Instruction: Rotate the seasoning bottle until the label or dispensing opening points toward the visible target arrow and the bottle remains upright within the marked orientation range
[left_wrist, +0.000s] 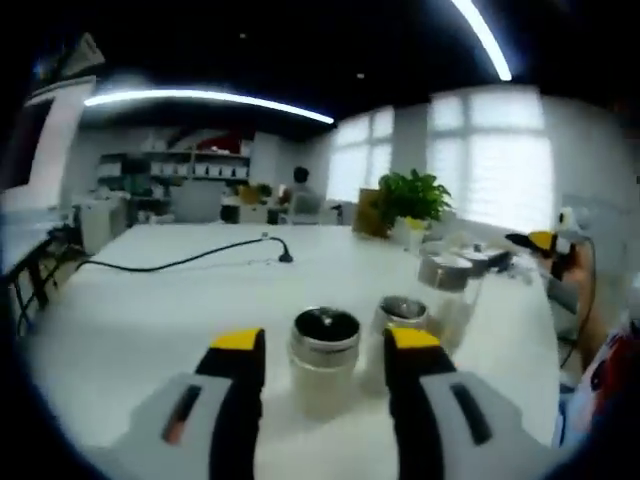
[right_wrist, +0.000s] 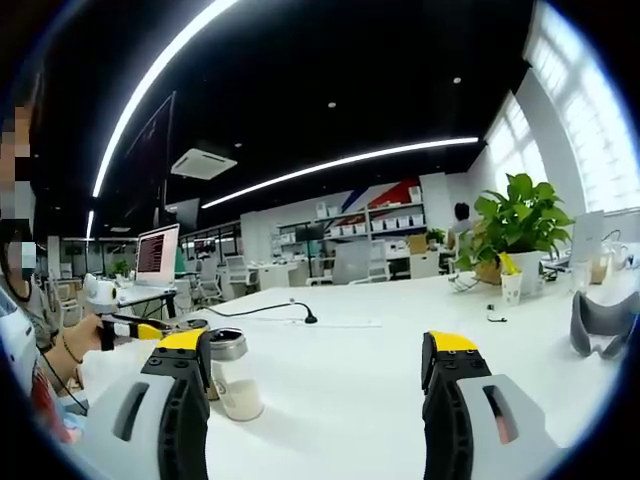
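Left tool (left_wrist: 325, 345) is released w/ jaws wide, straddling the seasoning bottle (left_wrist: 323, 362), upright on the white surface (left_wrist: 150, 320), not gripped yet. Right tool (right_wrist: 318, 350) is released too, over bare surface, a shaker (right_wrist: 233, 376) just beside its jaw. Can't see any arrow; rotation looks unstarted.

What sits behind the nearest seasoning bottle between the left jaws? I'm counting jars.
Behind the nearest seasoning bottle stand a second metal-capped jar and a taller glass jar; their lower parts are partly covered by the jaws.
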